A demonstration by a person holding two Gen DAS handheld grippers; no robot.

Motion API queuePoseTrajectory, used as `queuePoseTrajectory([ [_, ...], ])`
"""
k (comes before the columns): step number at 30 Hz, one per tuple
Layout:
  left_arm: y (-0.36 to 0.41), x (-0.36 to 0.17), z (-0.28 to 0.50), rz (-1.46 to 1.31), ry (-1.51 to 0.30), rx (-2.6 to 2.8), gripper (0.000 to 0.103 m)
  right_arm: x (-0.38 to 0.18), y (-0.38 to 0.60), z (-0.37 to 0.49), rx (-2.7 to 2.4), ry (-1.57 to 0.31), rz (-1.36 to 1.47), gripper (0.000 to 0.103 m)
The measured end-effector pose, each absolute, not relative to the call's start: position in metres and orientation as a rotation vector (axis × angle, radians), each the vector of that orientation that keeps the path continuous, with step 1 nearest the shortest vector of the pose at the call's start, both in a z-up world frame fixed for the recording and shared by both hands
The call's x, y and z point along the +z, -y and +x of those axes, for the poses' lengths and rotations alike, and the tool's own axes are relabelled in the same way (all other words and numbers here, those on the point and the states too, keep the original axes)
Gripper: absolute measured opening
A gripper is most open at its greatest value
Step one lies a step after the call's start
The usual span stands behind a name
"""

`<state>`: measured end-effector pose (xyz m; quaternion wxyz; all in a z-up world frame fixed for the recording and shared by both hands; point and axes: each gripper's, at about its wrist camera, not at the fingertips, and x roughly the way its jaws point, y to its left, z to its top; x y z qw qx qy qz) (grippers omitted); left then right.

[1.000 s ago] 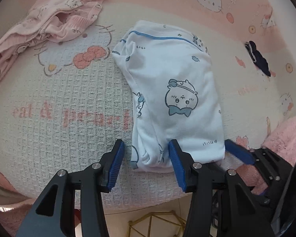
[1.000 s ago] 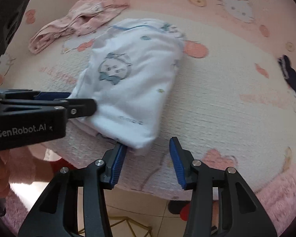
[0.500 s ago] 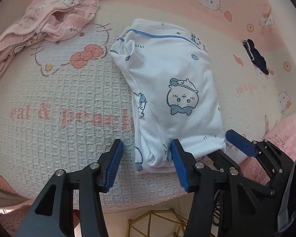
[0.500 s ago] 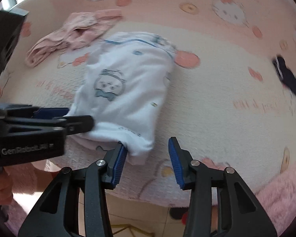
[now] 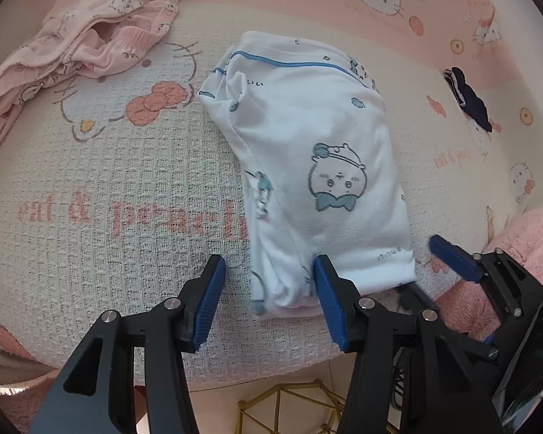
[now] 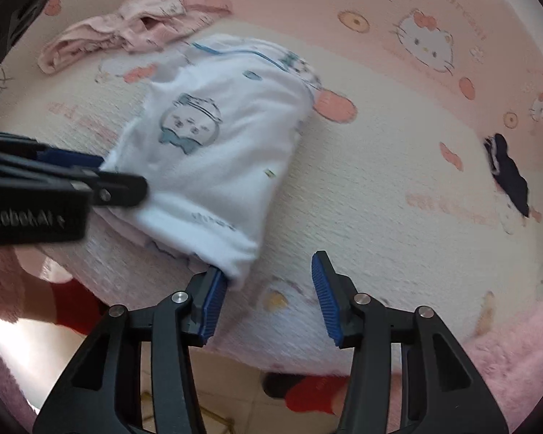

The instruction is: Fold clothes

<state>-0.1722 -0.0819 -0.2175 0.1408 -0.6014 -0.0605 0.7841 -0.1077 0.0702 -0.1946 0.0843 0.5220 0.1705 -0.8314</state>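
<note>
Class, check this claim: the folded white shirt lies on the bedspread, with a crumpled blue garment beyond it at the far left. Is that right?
Not quite: the crumpled garment is pink, not blue, as the left wrist view shows. The folded white shirt does lie on the bedspread.

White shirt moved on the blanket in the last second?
No. In the left wrist view the white shirt still meets the end of the pink lettering.

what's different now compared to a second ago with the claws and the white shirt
The left claw has spread its jaws a little wider and is opening, with the near corner of the folded white shirt loose between them. The right claw is opening slightly at the shirt's other near corner, gripping nothing. The shirt, the pink garment and the dark item lie where they were.
</note>
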Motion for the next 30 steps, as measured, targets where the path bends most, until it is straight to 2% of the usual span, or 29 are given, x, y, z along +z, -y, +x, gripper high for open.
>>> queuePoseTrajectory([
  [2, 0.079, -0.216, -0.168, -1.733, 0.136, 2.264, 0.056, -0.195, -0.082, -0.11, -2.506, -0.506, 1.605, 0.046],
  [3, 0.078, -0.216, -0.167, -1.734, 0.117, 2.269, 0.055, -0.196, -0.089, -0.112, -2.527, -0.515, 1.644, 0.041],
  [4, 0.077, -0.216, -0.167, -1.735, 0.111, 2.27, 0.055, -0.199, -0.1, -0.116, -2.567, -0.538, 1.709, 0.032],
  [5, 0.077, -0.216, -0.167, -1.735, 0.114, 2.27, 0.055, -0.2, -0.115, -0.12, -2.596, -0.52, 1.767, 0.033],
  [6, 0.077, -0.215, -0.167, -1.734, 0.115, 2.269, 0.056, -0.198, -0.127, -0.125, -2.585, -0.391, 1.807, 0.033],
  [8, 0.078, -0.212, -0.167, -1.738, 0.138, 2.26, 0.056, -0.182, -0.152, -0.128, -2.54, -0.016, 1.783, 0.033],
  [9, 0.081, -0.209, -0.167, -1.738, 0.177, 2.249, 0.056, -0.175, -0.152, -0.128, -2.536, 0.013, 1.722, 0.035],
  [11, 0.086, -0.202, -0.163, -1.713, 0.234, 2.24, 0.056, -0.163, -0.139, -0.127, -2.528, -0.032, 1.581, 0.038],
  [13, 0.088, -0.198, -0.16, -1.708, 0.212, 2.26, 0.056, -0.165, -0.118, -0.13, -2.456, -0.067, 1.494, 0.038],
  [17, 0.093, -0.211, -0.149, -1.801, 0.143, 2.217, 0.055, -0.191, -0.099, -0.13, -2.368, -0.255, 1.575, 0.04],
  [18, 0.093, -0.21, -0.146, -1.805, 0.114, 2.22, 0.053, -0.191, -0.103, -0.127, -2.376, -0.274, 1.579, 0.048],
  [19, 0.093, -0.21, -0.143, -1.804, 0.079, 2.23, 0.053, -0.191, -0.109, -0.124, -2.384, -0.291, 1.595, 0.053],
  [20, 0.095, -0.209, -0.141, -1.801, 0.094, 2.235, 0.053, -0.19, -0.117, -0.124, -2.391, -0.298, 1.632, 0.053],
  [22, 0.102, -0.208, -0.139, -1.79, 0.185, 2.238, 0.053, -0.186, -0.134, -0.125, -2.419, -0.254, 1.688, 0.046],
  [28, 0.126, -0.206, -0.121, -1.67, 0.828, 2.091, 0.053, -0.169, -0.144, -0.131, -2.365, 0.108, 1.55, 0.046],
  [30, 0.121, -0.214, -0.119, -1.655, 0.948, 2.007, 0.053, -0.182, -0.135, -0.13, -2.308, 0.079, 1.592, 0.046],
])
